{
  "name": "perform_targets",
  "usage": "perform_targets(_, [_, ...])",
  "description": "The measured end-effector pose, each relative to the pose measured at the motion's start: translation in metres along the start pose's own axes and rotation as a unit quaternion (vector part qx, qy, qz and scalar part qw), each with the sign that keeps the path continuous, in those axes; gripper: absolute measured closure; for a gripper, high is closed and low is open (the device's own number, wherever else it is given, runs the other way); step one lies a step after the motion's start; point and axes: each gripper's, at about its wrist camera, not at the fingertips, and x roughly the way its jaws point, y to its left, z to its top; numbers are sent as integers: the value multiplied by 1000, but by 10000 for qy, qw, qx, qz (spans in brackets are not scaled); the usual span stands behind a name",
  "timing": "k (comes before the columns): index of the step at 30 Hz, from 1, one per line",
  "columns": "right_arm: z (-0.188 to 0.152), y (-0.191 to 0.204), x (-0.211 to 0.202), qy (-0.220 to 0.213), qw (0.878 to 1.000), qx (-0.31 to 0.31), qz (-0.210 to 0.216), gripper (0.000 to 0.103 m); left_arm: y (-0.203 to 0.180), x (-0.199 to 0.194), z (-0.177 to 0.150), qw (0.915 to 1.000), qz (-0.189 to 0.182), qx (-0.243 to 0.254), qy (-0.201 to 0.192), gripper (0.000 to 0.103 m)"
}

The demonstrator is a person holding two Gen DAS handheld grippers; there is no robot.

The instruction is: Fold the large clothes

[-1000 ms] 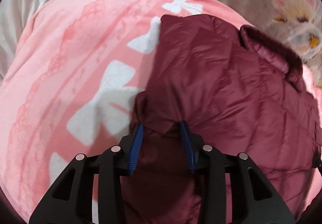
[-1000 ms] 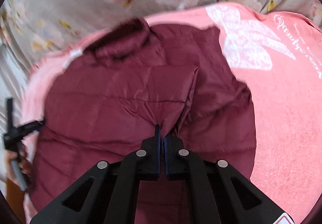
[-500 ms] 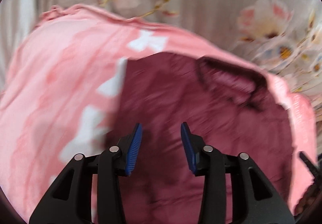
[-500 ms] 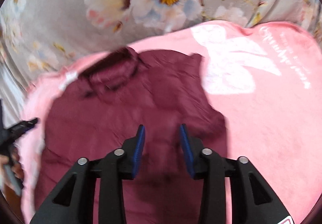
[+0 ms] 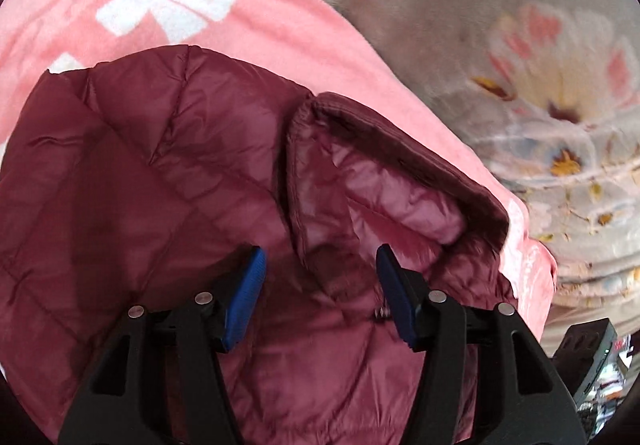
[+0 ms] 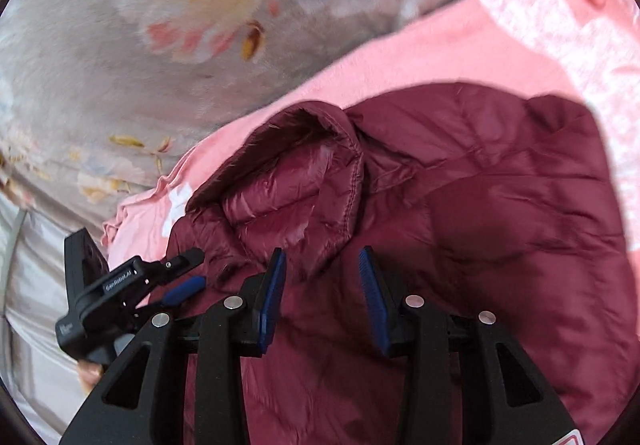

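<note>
Floral bedspread (image 5: 500, 25), probably a bed, carries a pink blanket (image 5: 280, 17).

We see the maroon jacket (image 5: 168, 181) run under the fingers (image 5: 244, 297) and off the bottom edge; the floral bedding (image 6: 132, 57) is blurred, its far pattern unreadable.

Both wrist cams close over jacket (image 5: 192, 181)

**One name to read**

The left gripper (image 6: 188, 273) has small white letters on its black side. They say "GenRobot.AI". A tiny white mark lower on its black body is too small to read. No other words show.
</note>
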Motion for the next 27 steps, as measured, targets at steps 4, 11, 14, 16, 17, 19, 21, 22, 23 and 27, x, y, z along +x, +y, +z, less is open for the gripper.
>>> perform_targets(4, [2,7,3,10,9999,-100,126,92,-7,11,2,9996,83,142,234,93])
perform_targets(11, [-12,28,-12,-245,9917,-1136,-558,93,-24,-20,-15,9952,306,922,-126,95])
perform_targets(14, [-22,18,11,58,9887,-1216,-877,93,-18,-1,-23,9923,650,1054,-28,95])
perform_targets(16, [-26,15,16,40,9869,-1298,-954,95,-9,8,-27,9932,609,991,-5,95])
perform_targets(17, [-26,14,17,29,9863,-1331,-969,96,-6,11,-28,9934,567,997,-42,94])
perform_targets(19, [-29,13,18,-16,9848,-1439,-969,97,-3,12,-31,9929,505,1070,-148,94])
perform_targets(21, [-31,9,20,-87,9858,-1429,-878,97,-2,14,-34,9916,486,1171,-246,93])
perform_targets(22, [-31,7,19,-122,9867,-1405,-807,97,-2,14,-35,9911,485,1208,-286,93])
perform_targets(23, [-31,0,13,-128,9878,-1365,-743,97,-2,15,-36,9904,493,1246,-328,93])
perform_targets(27, [-27,-3,11,-76,9907,-1223,-591,96,-8,13,-44,9857,609,1488,-496,93])
